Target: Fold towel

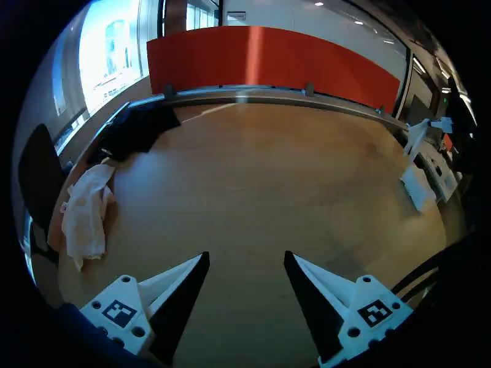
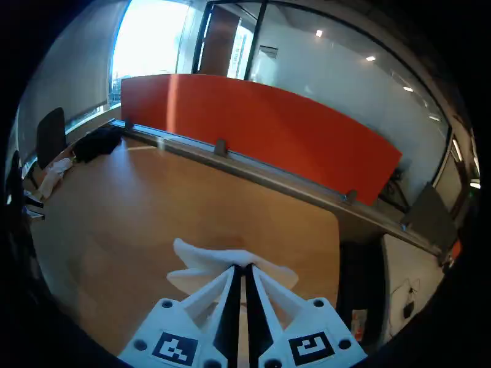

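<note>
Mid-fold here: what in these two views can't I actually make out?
- Right gripper view: the white towel is largely hidden behind the fingers of the right gripper; its corners are unreadable.
- Left gripper view: the crumpled towel at the edge of the table buries its own corners.
- Left gripper view: the dark cloth is too dark to identify.

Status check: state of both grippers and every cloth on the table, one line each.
left gripper: open, nothing between its fingers.
right gripper: shut on the white towel.
white towel: bunched, pinched at the fingertips, not folded.
cream cloth: crumpled, lying at the edge of the table, not held.
black cloth: heaped at the far corner, not held.
</note>
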`<state>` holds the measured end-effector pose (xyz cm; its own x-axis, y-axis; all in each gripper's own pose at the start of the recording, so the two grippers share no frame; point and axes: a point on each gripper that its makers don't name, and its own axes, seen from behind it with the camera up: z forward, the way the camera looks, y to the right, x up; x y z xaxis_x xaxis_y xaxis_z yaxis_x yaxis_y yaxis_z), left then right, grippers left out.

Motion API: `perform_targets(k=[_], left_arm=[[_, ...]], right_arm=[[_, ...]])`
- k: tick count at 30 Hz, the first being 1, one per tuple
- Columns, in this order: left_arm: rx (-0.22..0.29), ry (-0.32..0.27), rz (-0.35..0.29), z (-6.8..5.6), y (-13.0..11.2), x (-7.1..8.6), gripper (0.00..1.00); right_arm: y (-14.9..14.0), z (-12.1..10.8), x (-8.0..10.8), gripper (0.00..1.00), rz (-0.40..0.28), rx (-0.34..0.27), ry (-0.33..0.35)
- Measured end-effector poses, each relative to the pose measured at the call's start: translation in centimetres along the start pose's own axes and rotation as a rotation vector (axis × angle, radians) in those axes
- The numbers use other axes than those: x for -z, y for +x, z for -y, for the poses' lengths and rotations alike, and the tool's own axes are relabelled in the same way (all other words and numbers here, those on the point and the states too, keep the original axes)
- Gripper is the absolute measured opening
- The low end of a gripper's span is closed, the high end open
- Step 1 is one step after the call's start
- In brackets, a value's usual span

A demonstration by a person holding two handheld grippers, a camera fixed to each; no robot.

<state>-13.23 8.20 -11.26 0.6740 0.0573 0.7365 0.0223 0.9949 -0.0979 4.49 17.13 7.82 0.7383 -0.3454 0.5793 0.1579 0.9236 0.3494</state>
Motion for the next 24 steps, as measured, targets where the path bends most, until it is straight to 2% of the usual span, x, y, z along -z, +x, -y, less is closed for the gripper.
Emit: perform_targets(k=[9, 24], left_arm=[[-0.013, -0.009, 0.001, -0.5, 0.2, 0.0, 0.9], [-0.03, -0.016, 0.011, -0.6, -0.5, 0.6, 0.9]], right_arm=[[-2.3, -0.2, 1.6, 0.05, 0.023, -0.018, -0.004], [-14.0, -1.4, 5.6, 0.05, 0.19, -0.097, -0.048]])
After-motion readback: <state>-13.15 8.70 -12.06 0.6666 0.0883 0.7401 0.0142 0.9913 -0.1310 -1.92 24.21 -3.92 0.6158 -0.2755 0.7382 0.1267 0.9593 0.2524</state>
